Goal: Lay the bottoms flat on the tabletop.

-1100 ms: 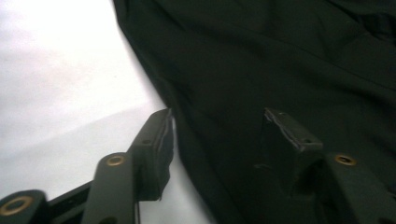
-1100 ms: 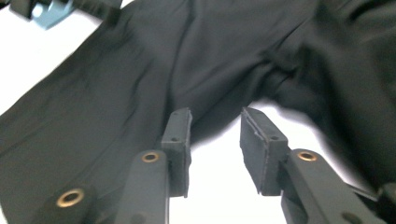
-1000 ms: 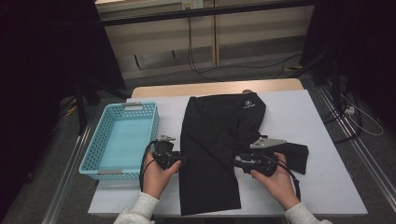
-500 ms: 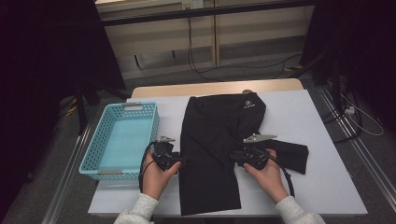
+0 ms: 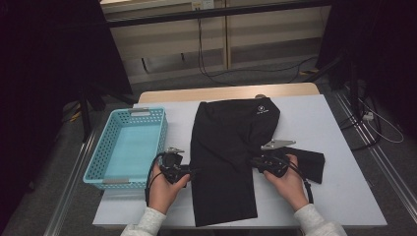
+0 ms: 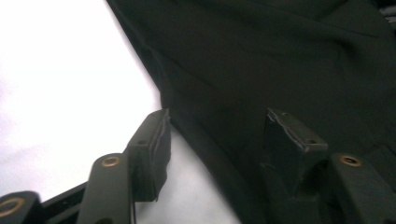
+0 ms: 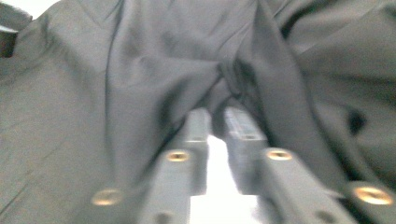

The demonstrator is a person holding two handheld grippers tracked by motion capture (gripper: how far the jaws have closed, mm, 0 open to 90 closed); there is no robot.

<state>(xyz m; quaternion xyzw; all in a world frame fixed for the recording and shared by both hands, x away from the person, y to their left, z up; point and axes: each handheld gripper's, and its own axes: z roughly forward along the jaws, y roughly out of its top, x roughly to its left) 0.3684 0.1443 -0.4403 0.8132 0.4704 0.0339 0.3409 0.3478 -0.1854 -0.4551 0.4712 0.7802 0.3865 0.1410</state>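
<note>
1. The black garment [image 5: 231, 157] lies lengthwise down the middle of the white table [image 5: 344, 196], its logo end toward the far edge and its other end reaching almost to the near edge.
2. Your left gripper [image 5: 189, 172] sits at the garment's left edge, about halfway between the far and near edges of the table.
3. In the left gripper view its jaws stand spread — one pad [image 6: 154, 149] over bare table just beside the cloth's edge, the other over the dark fabric [image 6: 280, 60]. The garment's edge runs between them, and the pads are not pressing on it.
4. Your right gripper [image 5: 253, 162] is at the garment's right edge, level with the left one across the table.
5. In the right gripper view its jaws are close together with a narrow gap, and a raised fold of the fabric [image 7: 233, 79] gathers right at the fingertips [image 7: 198, 121]. They have just been opening again after closing — the picture is too blurred to tell whether the pads grip the fold.
6. A second dark piece of cloth [image 5: 310, 164] lies beyond your right hand [image 5: 287, 184], toward the table's right edge.
7. The turquoise basket [image 5: 98, 162] stands along the left edge of the table, just beside your left hand [image 5: 164, 189].
</note>
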